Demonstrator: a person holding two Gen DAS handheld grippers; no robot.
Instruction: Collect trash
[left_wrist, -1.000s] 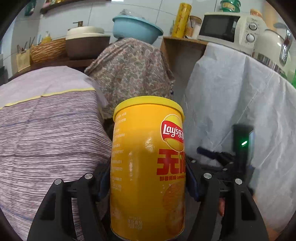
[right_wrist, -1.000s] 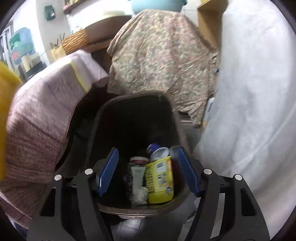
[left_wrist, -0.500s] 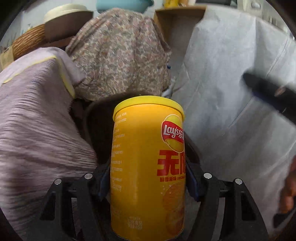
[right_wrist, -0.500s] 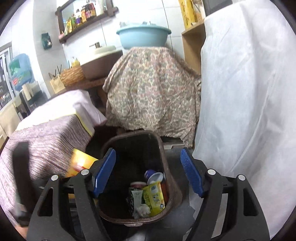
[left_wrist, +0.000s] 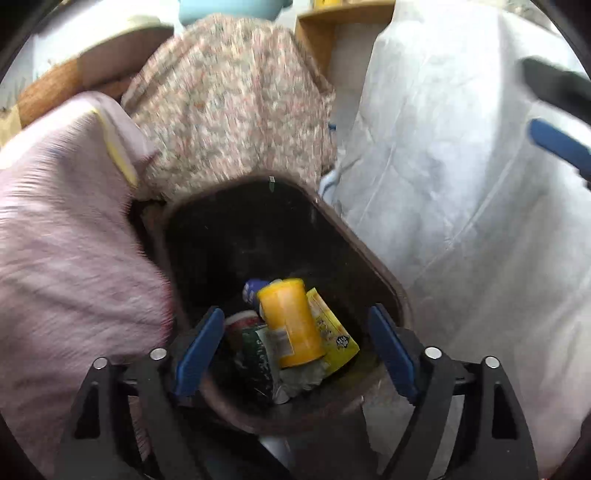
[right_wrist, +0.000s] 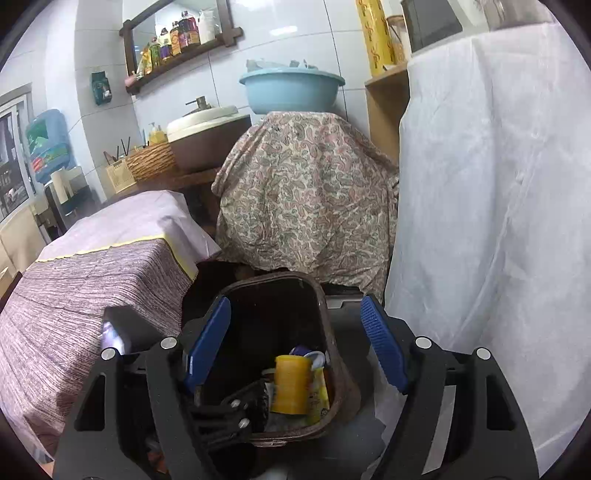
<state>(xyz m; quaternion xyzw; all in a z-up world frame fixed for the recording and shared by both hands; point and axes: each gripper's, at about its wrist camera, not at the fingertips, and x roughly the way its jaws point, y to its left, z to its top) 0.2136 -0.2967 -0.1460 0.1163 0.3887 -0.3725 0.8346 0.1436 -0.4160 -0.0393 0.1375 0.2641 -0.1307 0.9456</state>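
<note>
**Lying in the bin, the yellow can**

Lying on its side among wrappers, the can (left_wrist: 291, 325) rests atop the trash inside the brown bin (left_wrist: 373, 266). The left gripper (left_wrist: 293, 354) hangs over the bin's near rim, its fingers (left_wrist: 199, 350) just opened wide, nothing between them. The right gripper (right_wrist: 295, 347) hovers higher, fingers apart and empty, aimed at the same bin.

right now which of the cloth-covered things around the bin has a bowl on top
The paisley-covered mound behind the brown bin: a light blue basin sits on it. The striped purple cover and white sheet carry no bowl.
</note>
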